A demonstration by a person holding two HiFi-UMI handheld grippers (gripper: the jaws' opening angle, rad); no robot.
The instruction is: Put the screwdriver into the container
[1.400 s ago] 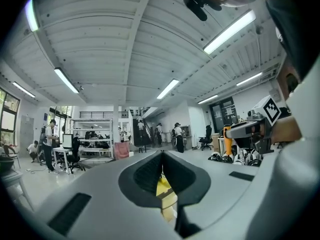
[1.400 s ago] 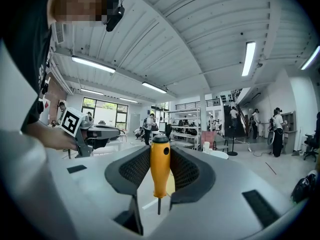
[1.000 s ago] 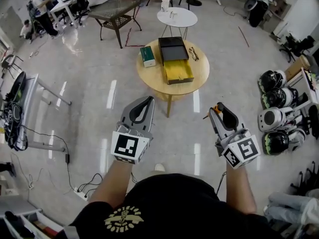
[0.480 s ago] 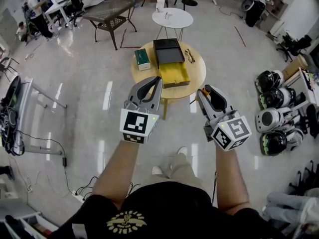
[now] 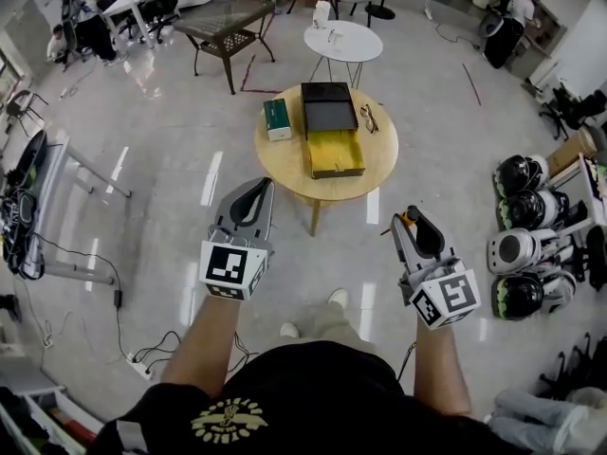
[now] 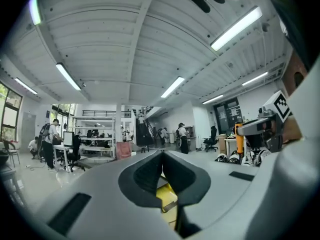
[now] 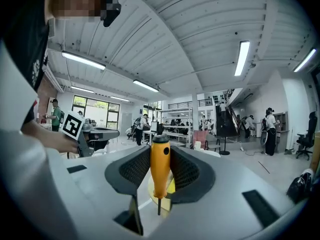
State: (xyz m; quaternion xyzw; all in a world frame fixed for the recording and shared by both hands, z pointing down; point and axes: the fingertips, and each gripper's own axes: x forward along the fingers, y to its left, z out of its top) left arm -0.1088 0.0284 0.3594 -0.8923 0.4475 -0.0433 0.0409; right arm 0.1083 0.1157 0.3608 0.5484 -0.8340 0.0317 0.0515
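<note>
The screwdriver [image 7: 159, 169] sat pinched tight in the right tongs [image 5: 414, 221]. Its orange handle stood up between the two jaws and its thin metal tip poked down. The left tongs [image 5: 256, 192] had their jaws pressed together with nothing in them. Half a second before, both tongs had been lifted up and held close to each other, and the left ones had reached the edge of the round table [image 5: 285, 173]. Now both had dropped lower and moved wider apart. The table lay out in front of them, and neither one touched it. The container [image 5: 337, 153], a yellow tray, sat on the table ahead of the tongs, about midway between them. A black box [image 5: 328, 105] touched its far end, and a green box [image 5: 278, 118] lay ahead of the left tongs. A shoe [image 5: 337, 299] showed on the floor between the tongs, so I thought the person was walking and swinging their arms. The screwdriver was held safe but was not yet in the tray. To me, the right tongs needed to go forward and a little left, over the tray, before letting go.
</note>
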